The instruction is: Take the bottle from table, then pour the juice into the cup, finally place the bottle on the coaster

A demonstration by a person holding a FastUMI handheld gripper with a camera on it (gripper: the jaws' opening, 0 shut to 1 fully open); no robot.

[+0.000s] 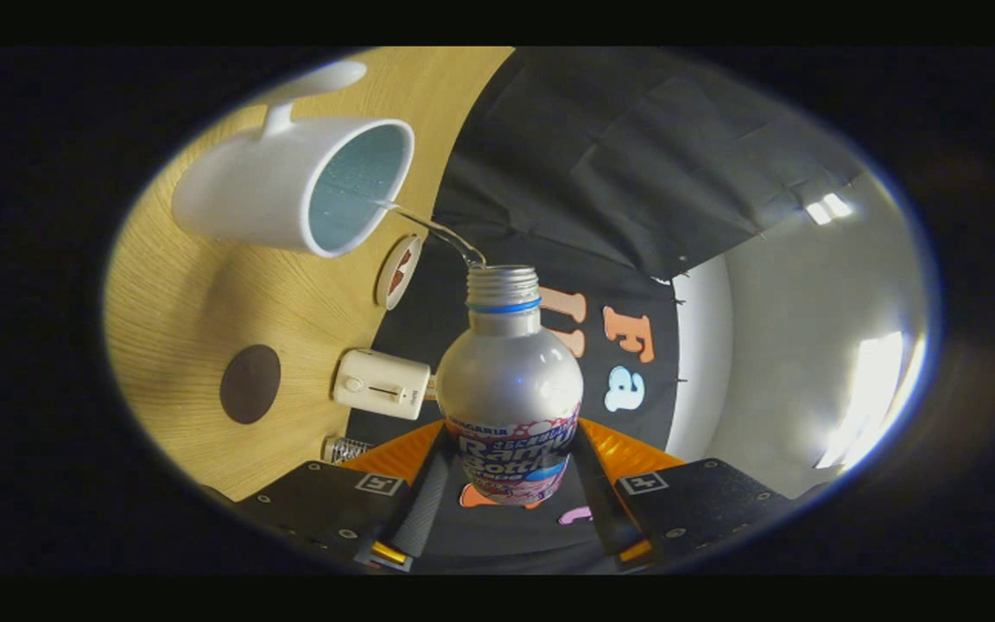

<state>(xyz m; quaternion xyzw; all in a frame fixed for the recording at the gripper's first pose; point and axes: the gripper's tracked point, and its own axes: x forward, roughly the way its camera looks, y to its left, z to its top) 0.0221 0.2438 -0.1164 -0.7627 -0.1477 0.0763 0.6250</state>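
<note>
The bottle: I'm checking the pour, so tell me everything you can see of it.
The bottle is a silvery, metal-looking one with a rounded shoulder, a narrow threaded neck with a blue ring, and a printed label round its lower body. Its cap is off. It is tipped toward the white cup, and a thin clear stream runs from its mouth into the cup's pale blue inside. The tongs are shut on it, one finger pressing each side of the labelled part.

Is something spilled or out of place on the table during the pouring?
No spill seen. The hand-held gripper holds the bottle tilted; the stream lands inside the cup.
</note>
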